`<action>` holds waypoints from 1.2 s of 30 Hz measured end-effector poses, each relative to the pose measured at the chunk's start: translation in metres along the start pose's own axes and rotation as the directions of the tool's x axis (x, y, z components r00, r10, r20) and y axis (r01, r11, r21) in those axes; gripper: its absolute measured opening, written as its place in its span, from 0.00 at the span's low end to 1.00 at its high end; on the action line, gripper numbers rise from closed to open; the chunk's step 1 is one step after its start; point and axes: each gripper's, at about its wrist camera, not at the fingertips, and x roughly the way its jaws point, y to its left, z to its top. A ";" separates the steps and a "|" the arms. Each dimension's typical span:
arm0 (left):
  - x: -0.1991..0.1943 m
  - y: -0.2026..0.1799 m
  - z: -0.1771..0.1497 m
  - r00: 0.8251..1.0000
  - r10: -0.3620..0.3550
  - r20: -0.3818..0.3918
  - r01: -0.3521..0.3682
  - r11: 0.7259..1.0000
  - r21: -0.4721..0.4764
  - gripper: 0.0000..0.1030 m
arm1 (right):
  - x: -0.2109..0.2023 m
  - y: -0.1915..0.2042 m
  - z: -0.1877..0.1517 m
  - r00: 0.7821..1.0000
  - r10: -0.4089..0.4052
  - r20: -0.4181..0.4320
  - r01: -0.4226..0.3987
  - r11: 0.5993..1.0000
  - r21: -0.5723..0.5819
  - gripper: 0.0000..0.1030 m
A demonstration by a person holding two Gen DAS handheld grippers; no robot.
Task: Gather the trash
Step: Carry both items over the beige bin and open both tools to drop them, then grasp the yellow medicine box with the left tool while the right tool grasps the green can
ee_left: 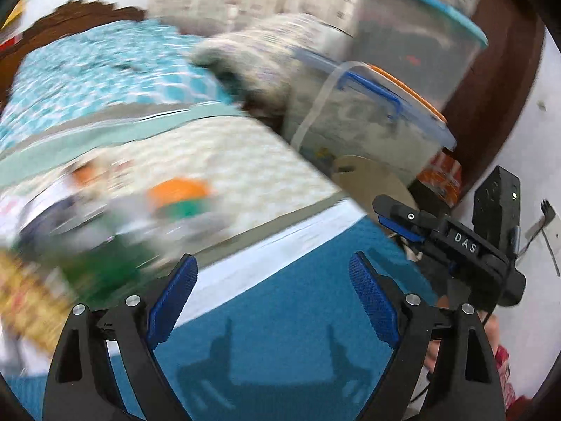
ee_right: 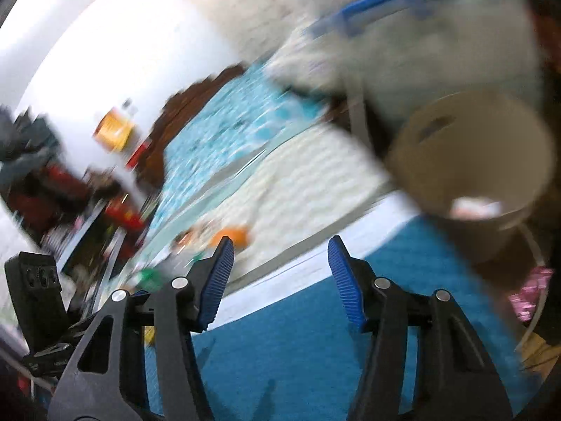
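Trash [ee_left: 175,207]: blurred heap of wrappers, orange/green/white, w/ yellow printed packet [ee_left: 31,301] at the near-left edge. Lies on the bed, on cream patterned cover [ee_left: 245,161], left of the left gripper's line. In right wrist view same heap [ee_right: 228,236] shows just beyond the left fingertip, still on the cover. Individual pieces not readable, too much motion blur.

Left gripper [ee_left: 273,270]: jaws spread wide, blue ribbed pads [ee_left: 173,298] apart, nothing between them; only teal mat [ee_left: 280,333] seen thru the gap. Not touching the trash.

Right gripper [ee_right: 280,256]: jaws part-open, narrower than the left's, pads [ee_right: 217,280] bare, nothing held. Also appears in left wrist view as black body marked "DAS" [ee_left: 463,245], off to the right.

Beige bin [ee_right: 473,161]: round, open-topped, upper right of right gripper, beside the bed; white scrap [ee_right: 477,207] inside near the rim. In left view its rim [ee_left: 368,179] shows past the bed corner.

Behind: clear storage tub, blue clip handle [ee_left: 371,94], orange lid edge; larger tub w/ teal rim [ee_left: 438,7] above it. Teal-white bedspread [ee_left: 105,66] farther back.
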 end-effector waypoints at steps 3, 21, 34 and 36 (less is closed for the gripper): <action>-0.041 0.054 -0.022 0.997 0.067 0.029 -0.064 0.993 -0.094 0.81 | 0.028 0.045 -0.022 0.994 0.065 -0.086 -0.071 0.994 -0.079 0.56; -0.072 0.190 -0.060 0.999 0.052 0.016 -0.040 0.906 -0.422 0.78 | 0.134 0.152 -0.072 0.969 0.060 -0.242 -0.127 0.954 -0.272 0.68; -0.030 0.192 -0.060 0.999 0.002 -0.040 -0.020 0.895 -0.445 0.64 | 0.156 0.157 -0.074 0.964 0.065 -0.257 -0.138 0.951 -0.276 0.73; -0.029 0.191 -0.059 0.999 0.002 -0.033 -0.016 0.895 -0.446 0.64 | 0.157 0.158 -0.075 0.964 0.066 -0.259 -0.140 0.950 -0.279 0.73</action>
